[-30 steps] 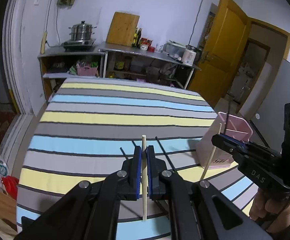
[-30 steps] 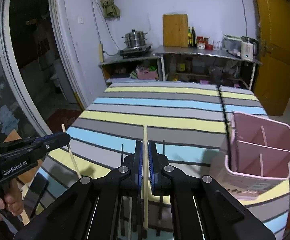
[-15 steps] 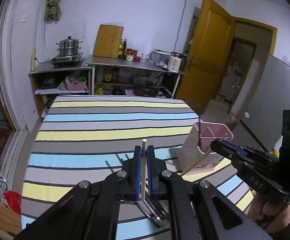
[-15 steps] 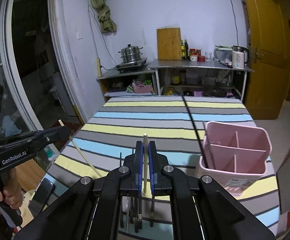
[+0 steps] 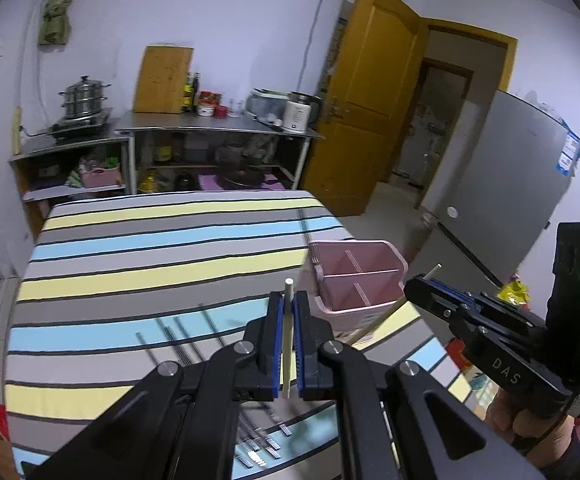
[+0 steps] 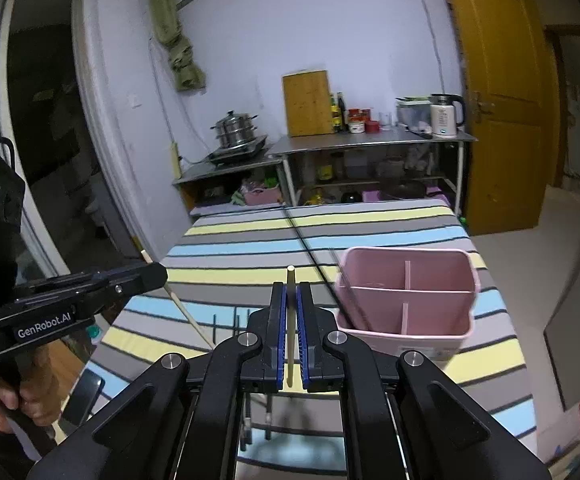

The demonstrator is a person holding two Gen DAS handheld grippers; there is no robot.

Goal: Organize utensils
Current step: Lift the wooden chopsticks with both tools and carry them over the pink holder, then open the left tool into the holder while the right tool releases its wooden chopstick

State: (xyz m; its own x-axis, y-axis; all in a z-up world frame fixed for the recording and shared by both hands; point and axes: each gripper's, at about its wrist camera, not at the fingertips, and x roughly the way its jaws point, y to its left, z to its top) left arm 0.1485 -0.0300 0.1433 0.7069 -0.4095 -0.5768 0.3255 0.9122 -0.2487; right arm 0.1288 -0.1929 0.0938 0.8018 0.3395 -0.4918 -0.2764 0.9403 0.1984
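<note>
Left wrist view: left gripper [image 5: 288, 312] clamps pale chopstick [image 5: 287, 340] upright above striped table [image 5: 137, 264]; pink holder [image 5: 356, 280] just ahead-right; dark chopsticks [image 5: 185, 340] lie on cloth.

Right wrist view: right gripper [image 6: 290, 300] pinches second pale chopstick [image 6: 290, 332]; holder right of it.

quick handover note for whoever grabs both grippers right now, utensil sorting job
Left gripper: shut on a pale wooden chopstick, held above the table.
Right gripper: shut on a second wooden chopstick, also in the air.
Pink divided holder: stands at the striped table's right edge; one dark stick already leans in it.
Left to do: drop both wooden chopsticks into the holder, then collect the dark chopsticks lying on the cloth.
</note>
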